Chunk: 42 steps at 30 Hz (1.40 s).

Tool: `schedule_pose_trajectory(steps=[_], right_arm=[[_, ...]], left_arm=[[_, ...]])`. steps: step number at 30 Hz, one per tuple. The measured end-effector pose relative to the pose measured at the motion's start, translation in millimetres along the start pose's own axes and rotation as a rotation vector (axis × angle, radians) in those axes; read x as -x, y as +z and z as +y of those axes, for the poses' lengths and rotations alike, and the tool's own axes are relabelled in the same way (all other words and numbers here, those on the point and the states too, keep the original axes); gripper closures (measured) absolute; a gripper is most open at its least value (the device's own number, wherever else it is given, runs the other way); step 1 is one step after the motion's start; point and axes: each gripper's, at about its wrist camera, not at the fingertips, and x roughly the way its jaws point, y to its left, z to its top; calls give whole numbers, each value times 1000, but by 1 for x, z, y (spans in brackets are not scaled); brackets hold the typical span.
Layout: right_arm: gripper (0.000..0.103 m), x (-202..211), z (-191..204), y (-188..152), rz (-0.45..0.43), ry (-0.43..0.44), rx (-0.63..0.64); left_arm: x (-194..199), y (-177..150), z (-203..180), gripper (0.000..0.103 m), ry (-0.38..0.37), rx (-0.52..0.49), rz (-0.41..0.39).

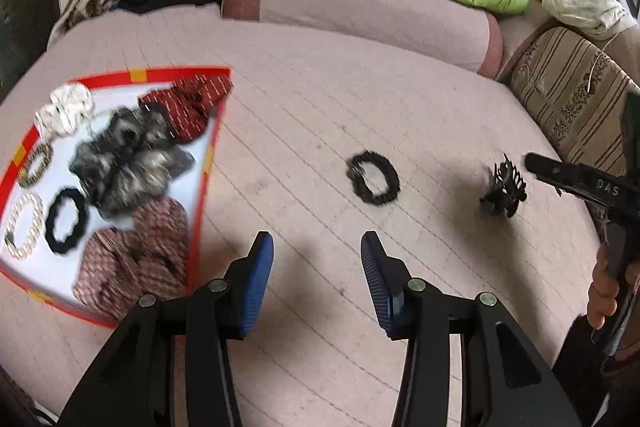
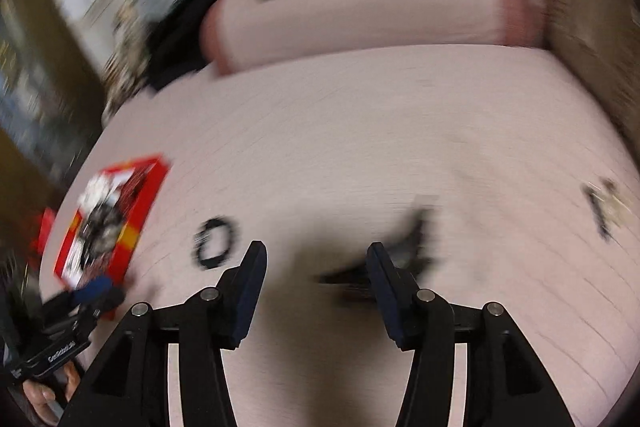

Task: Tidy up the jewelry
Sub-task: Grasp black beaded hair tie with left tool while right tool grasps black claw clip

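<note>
Both tools empty, fingers spread apart. Left tool (image 1: 317, 267) hovers over the bed (image 1: 360, 99); red-rimmed box (image 1: 140, 74), already holding scrunchies and bracelets, sits to its left, likely the sorting spot. Black hair tie (image 1: 375, 177) lies loose just ahead, black claw clip (image 1: 504, 189) further right. Right tool (image 2: 316, 267) seems lined up on the clip. Its blurred view alone shows another small item (image 2: 608, 211) far right, unidentifiable.

A red-rimmed shallow cardboard tray (image 1: 216, 131) lies at the left of the pink quilted bed (image 1: 320, 99), with fabric scrunchies (image 1: 132, 155) and beaded bracelets (image 1: 26, 227) in it. To its right on the bed lies a black elastic hair ring (image 1: 374, 178), and farther right a black plastic claw clip (image 1: 505, 189). A pink bolster pillow (image 1: 360, 3) lies behind them.
</note>
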Motion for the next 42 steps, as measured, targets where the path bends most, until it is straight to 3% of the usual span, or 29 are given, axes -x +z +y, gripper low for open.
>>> schedule_pose_trajectory(steps=[4,8,10,12,15,23,31,34,38,42], right_arm=[[44,0,-43,-4,-23,-15,-133],[44,-14,-54,-11,-12,30,-189],[39,-18,-58,-14,-2,54,-203],[27,-21,-55,-14,-5,65,-205],[26,-27,-47,-12,0,77,-176],[25,-39,-44,-16,32,123,-163],[25,-51,-41,-12,45,92,-151],[38,-52,-40,-12,65,73,-129],[44,-48,-34,-11,59,50,-78],[44,-48,-29,-12,61,31,-42]], left_arm=[[-6,6,-11,59,-6,27,42],[-15,18,-20,59,18,33,60],[-25,27,-23,59,18,54,78],[-37,35,-25,59,13,73,97],[-61,47,-28,59,16,93,126],[-106,67,-36,59,57,70,168],[-117,69,-51,59,121,-18,144],[-119,67,-58,59,141,-64,147],[-115,66,-58,75,101,-73,164],[-114,63,-57,76,79,-68,161]])
